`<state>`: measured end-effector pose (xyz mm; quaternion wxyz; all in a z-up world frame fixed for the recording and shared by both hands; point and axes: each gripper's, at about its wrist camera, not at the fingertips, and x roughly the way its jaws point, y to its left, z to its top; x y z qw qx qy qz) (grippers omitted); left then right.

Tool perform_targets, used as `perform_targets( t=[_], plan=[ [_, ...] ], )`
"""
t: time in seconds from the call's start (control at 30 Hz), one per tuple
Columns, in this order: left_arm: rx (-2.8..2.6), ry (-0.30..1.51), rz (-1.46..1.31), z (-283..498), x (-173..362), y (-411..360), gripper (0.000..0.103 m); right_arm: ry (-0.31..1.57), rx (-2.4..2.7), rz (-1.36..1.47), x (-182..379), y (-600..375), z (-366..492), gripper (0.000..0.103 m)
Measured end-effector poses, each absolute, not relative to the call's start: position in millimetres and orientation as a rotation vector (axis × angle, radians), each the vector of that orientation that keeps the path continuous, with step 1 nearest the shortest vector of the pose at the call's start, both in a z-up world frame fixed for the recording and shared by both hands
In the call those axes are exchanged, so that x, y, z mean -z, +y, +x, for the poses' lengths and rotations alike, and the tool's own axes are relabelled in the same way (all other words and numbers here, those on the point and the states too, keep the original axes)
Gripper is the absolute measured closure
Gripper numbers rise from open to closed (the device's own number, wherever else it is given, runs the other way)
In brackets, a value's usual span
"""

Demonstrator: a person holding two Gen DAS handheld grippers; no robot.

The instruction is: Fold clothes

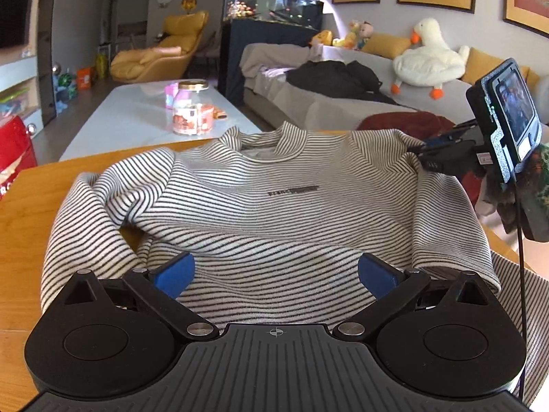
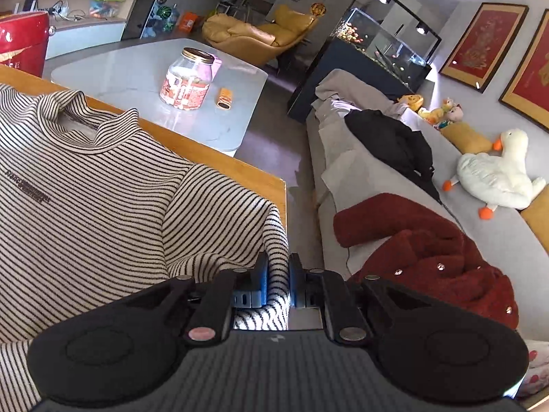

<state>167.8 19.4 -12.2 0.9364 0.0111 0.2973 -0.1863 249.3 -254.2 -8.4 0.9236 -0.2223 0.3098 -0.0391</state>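
A black-and-white striped sweater [image 1: 274,206] lies face up on the wooden table [image 1: 24,213], collar toward the far edge, its left sleeve bunched over the body. My left gripper [image 1: 276,273] hovers open over the sweater's lower middle, blue pads wide apart with nothing between them. In the right wrist view my right gripper [image 2: 278,271] is shut on the sweater's right sleeve [image 2: 274,240] at the table's right edge, striped cloth pinched between the blue pads. The right gripper [image 1: 423,151] also shows in the left wrist view at the sweater's right shoulder.
A white coffee table [image 1: 137,116] with a glass jar [image 1: 190,110] stands beyond the wooden table. On the grey sofa [image 2: 377,178] to the right lie a red coat [image 2: 429,250], a black garment [image 2: 394,140] and a plush duck [image 2: 497,171]. A red appliance [image 1: 13,144] stands at far left.
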Motion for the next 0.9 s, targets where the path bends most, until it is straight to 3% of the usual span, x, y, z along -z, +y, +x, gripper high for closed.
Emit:
perform_targets(
  t=[0.07,0.23,0.37,0.43,0.67,0.8,0.9],
  plan=[
    [0.33,0.612,0.038,162.1,13.2,25.5,0.0,0.619,0.04,-0.393,-3.3,-259.0,232.9,0.091],
    [0.276,0.591,-0.032,147.1,9.8,54.0,0.0,0.648,-0.139,-0.201,-36.6,-268.3,157.7,0.051],
    [0.295,0.628,-0.055,133.5,3.3,71.3,0.0,0.738,-0.27,-0.079,-43.0,-271.9,95.8,0.049],
    [0.32,0.654,-0.022,119.9,-1.3,75.3,0.0,0.794,-0.308,-0.027,-38.5,-271.7,67.9,0.041],
    [0.407,0.678,0.065,54.5,-15.6,81.6,0.0,0.972,-0.491,0.199,-5.5,-265.2,16.7,0.044],
    [0.407,0.658,0.087,37.8,-29.2,83.8,0.0,0.866,-0.69,0.221,-43.6,-245.0,2.4,0.058],
    [0.418,0.647,0.091,31.3,-39.6,85.5,0.0,0.699,-0.688,0.143,-85.9,-240.5,-10.1,0.058]
  ],
)
